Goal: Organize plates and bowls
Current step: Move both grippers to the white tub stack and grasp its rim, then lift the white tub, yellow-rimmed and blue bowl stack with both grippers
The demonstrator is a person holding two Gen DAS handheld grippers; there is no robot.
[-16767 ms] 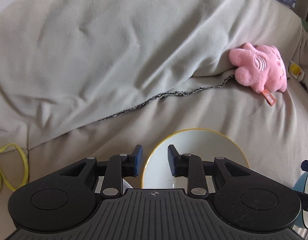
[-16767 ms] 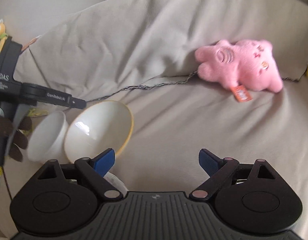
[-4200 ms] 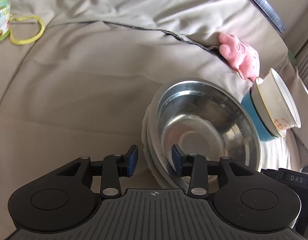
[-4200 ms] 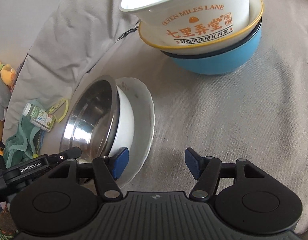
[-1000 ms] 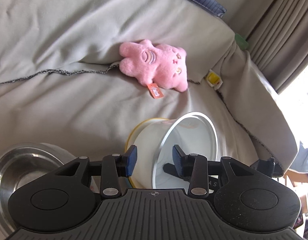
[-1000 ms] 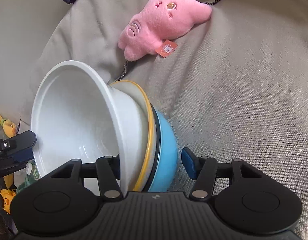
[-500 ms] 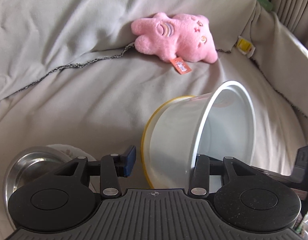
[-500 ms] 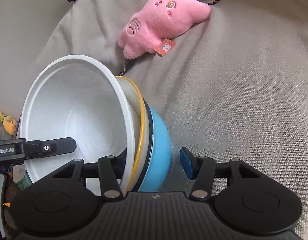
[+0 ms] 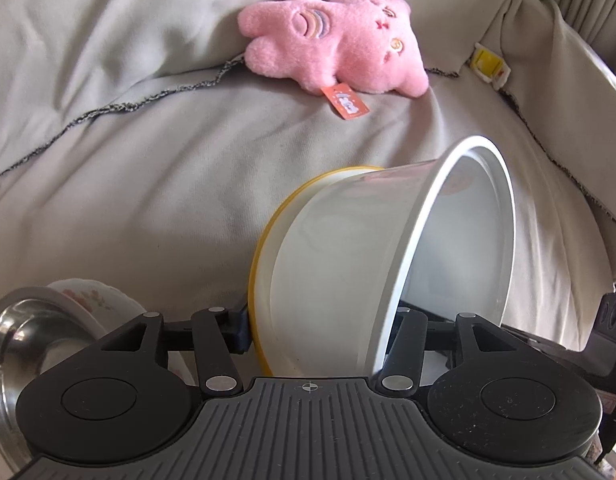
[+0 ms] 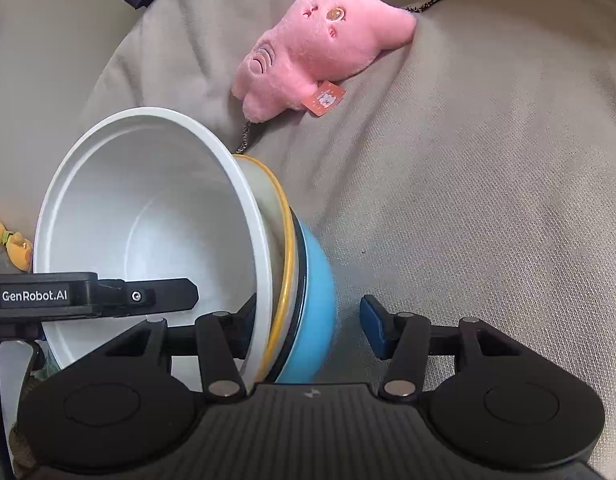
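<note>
1. On a beige-covered sofa [image 9: 148, 184], a nested stack of three bowls is held tipped on its side between two handheld grippers: a white bowl [image 10: 148, 216] sits inside a yellow-rimmed bowl [image 10: 282, 248], which sits inside a blue bowl [image 10: 313, 300].

2. The left gripper [image 9: 319, 334] straddles the stack's edge. One finger lies outside the yellow rim [image 9: 260, 264] and the other inside the white bowl [image 9: 347, 264]. The jaws are spread wide around both walls; whether they press on them cannot be told.

3. The right gripper [image 10: 308, 326] has its left finger inside the white bowl, while its right blue pad [image 10: 371, 326] stands clear of the blue bowl with a gap between. It is released and grips nothing.

4. Compared with half a second ago, the stack sits closer to the left wrist camera and fills more of that view. The left gripper's arm [image 10: 92, 294], marked "GenRobot.AI", now reaches further across the mouth of the white bowl in the right wrist view.

5. About four seconds ago the same stack stood upright on the sofa; it now lies tilted, mouth turned sideways.

6. A steel bowl [image 9: 20, 332] rests on a floral plate [image 9: 96, 300] at the lower left of the left wrist view, just beside the stack.

7. A pink plush toy [image 9: 339, 60] lies against the back cushion, well apart from the bowls.
</note>
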